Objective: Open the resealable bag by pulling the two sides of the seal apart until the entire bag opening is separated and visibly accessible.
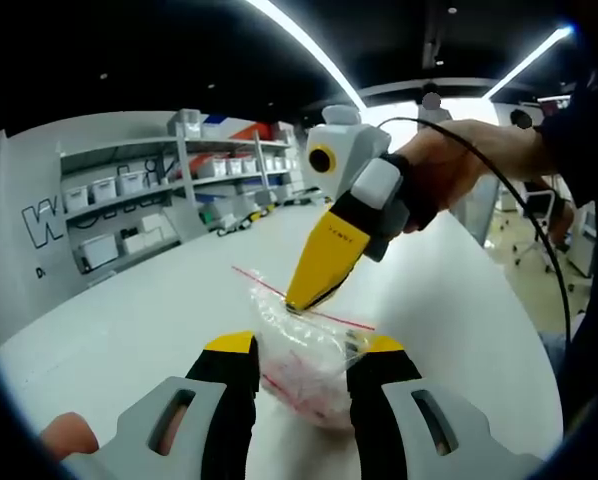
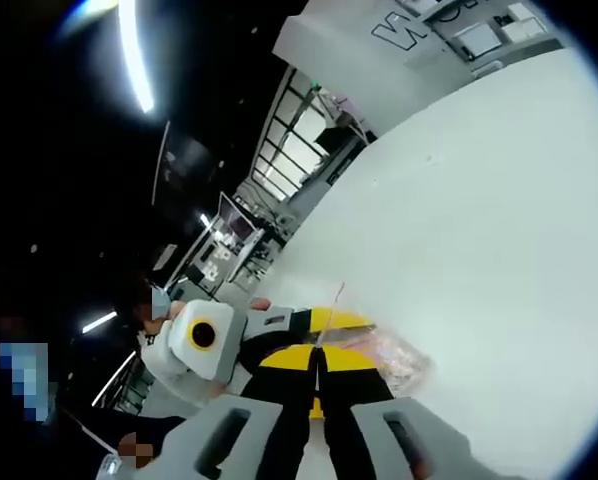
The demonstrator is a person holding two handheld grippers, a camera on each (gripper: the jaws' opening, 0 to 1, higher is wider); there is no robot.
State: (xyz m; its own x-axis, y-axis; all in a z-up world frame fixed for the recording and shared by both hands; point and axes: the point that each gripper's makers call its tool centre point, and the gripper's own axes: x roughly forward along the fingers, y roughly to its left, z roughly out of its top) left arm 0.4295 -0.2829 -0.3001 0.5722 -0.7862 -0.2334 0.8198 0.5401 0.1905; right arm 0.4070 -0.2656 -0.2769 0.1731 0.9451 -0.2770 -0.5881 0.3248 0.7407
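A clear resealable bag (image 1: 314, 370) with a red seal line and pinkish contents lies on the white table (image 1: 149, 310). My left gripper (image 1: 307, 350) is open, and the bag sits between its yellow-tipped jaws. My right gripper (image 1: 301, 302) reaches down from the upper right in a hand (image 1: 449, 165) and is shut on the bag's top edge near the seal. In the right gripper view, the right gripper (image 2: 319, 362) is closed with the thin red seal strip (image 2: 331, 305) rising from it. The bag (image 2: 404, 360) lies to its right, and the left gripper (image 2: 314, 322) is just behind.
Shelves with white bins (image 1: 129, 190) line the wall at the back left. The table's right edge (image 1: 539, 340) drops to a floor with an office chair (image 1: 539, 205). Broad bare tabletop (image 2: 479, 200) spreads beyond the bag. A person (image 2: 154, 300) is at the left.
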